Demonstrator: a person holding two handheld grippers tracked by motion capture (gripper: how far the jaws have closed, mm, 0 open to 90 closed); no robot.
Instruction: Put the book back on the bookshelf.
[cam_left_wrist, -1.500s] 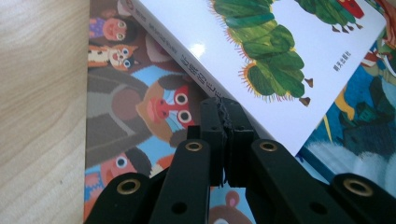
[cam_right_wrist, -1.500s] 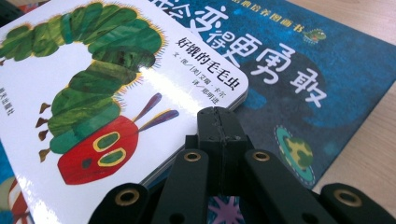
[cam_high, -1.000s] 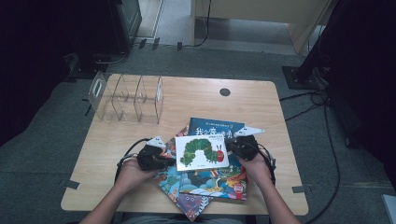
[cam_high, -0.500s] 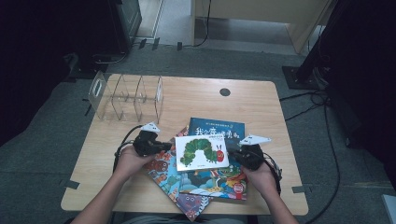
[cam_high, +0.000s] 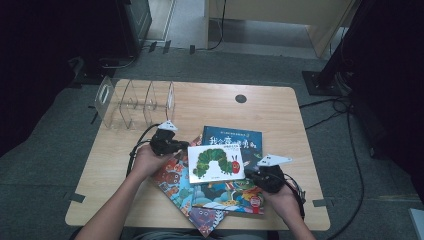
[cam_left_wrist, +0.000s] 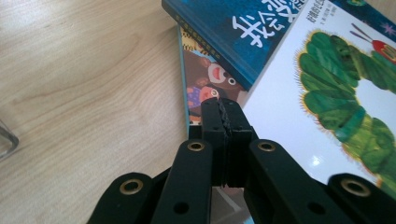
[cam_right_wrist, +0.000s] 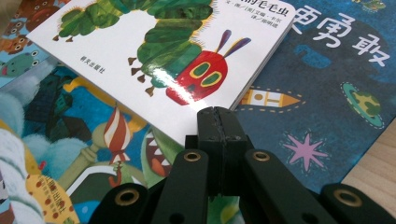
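Both grippers sit closed and empty. The left gripper (cam_high: 176, 146) is at the left edge of the caterpillar book (cam_high: 215, 162), its jaws pressed together just off the cover's corner. The right gripper (cam_high: 251, 171) has its jaws shut beside the book's lower right corner. Nothing looks lifted yet; I'd judge the sorting barely begun, since the clear rack (cam_high: 134, 102) at the desk's (cam_high: 280, 112) far left stands without books. The caterpillar book lies flat on top of the pile, white and glossy, with a green caterpillar and red head, resting over a blue book (cam_high: 235, 139) and other picture books.
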